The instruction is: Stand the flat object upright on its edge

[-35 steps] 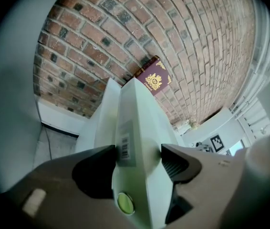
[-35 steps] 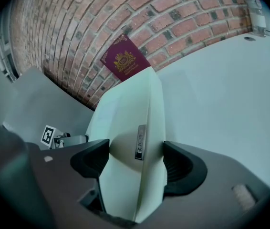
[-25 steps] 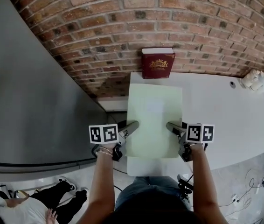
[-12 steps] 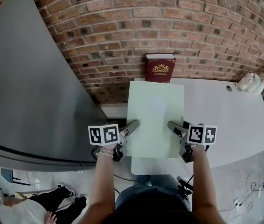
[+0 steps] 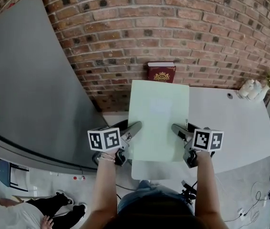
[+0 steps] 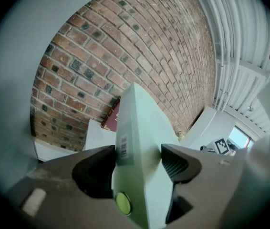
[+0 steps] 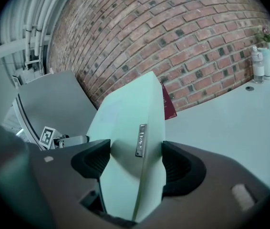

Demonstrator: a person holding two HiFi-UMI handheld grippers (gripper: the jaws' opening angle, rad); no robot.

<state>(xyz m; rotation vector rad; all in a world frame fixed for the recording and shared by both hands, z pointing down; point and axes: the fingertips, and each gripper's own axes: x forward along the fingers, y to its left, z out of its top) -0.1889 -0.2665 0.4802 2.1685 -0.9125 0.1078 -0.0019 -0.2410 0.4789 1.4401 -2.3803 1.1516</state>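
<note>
A pale green flat folder (image 5: 158,120) is held up over the white table (image 5: 240,123), its far end raised toward the brick wall. My left gripper (image 5: 136,127) is shut on its left edge, my right gripper (image 5: 175,128) on its right edge. In the left gripper view the folder (image 6: 142,142) sits clamped between both jaws of the gripper (image 6: 137,159), a barcode label on its edge. The right gripper view shows the folder (image 7: 132,142) pinched likewise by that gripper (image 7: 135,163). A dark red book (image 5: 161,73) stands against the wall behind it.
A grey curved panel (image 5: 25,89) fills the left side. White bottles and a small plant (image 5: 254,87) stand at the table's far right corner. A person's legs (image 5: 54,209) show on the floor at lower left. Cables (image 5: 264,204) lie on the floor at right.
The folder's far end has risen and now covers more of the red book. Both grippers keep their hold on its edges; the view has shifted slightly.
</note>
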